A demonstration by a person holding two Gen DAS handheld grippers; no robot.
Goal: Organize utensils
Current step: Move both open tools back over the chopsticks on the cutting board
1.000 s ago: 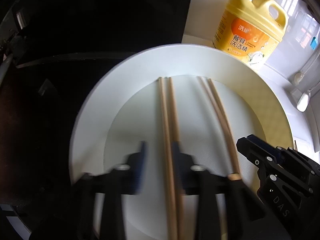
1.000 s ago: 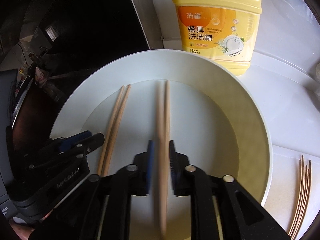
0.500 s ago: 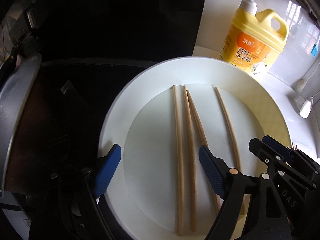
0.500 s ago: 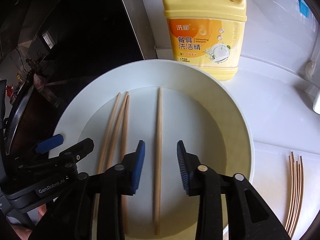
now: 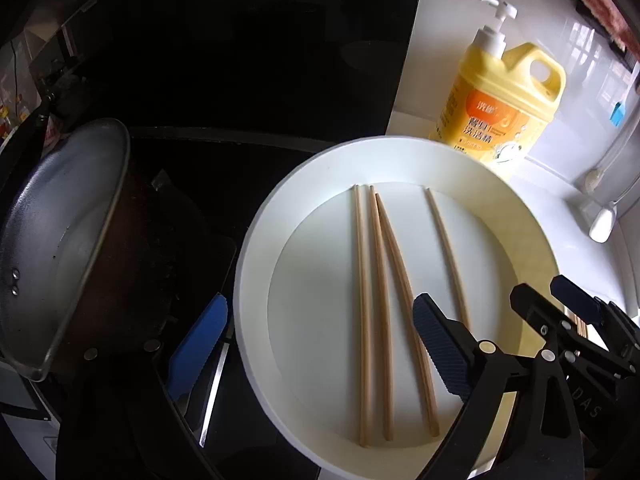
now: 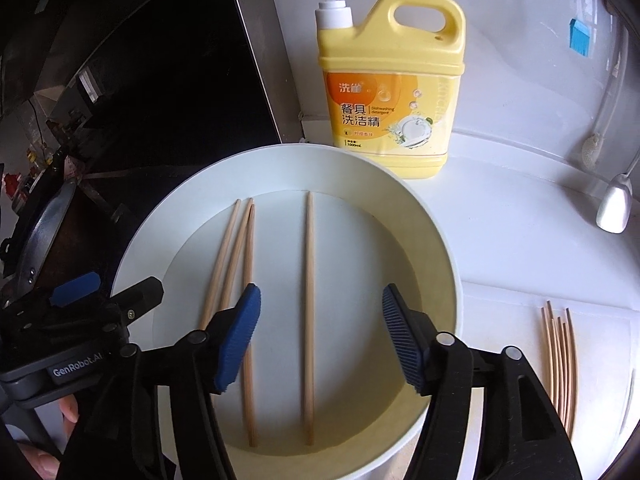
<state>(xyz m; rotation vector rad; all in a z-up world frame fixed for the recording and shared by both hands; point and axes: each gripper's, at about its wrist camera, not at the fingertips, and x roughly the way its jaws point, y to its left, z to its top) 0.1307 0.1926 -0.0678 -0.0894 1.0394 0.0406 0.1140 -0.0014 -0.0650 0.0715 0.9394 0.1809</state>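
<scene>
We see four chopsticks [image 6: 308, 320] lying flat in the white plate [image 6: 440, 248]: three close together, one alone. Our left gripper [image 5: 320, 340] has just been opening and stands wide above the plate, holding nothing. Our right gripper [image 6: 320, 336] has just been opening too, with the lone chopstick below its gap, untouched. The yellow soap bottle [image 6: 390, 92] stands behind the plate.
</scene>
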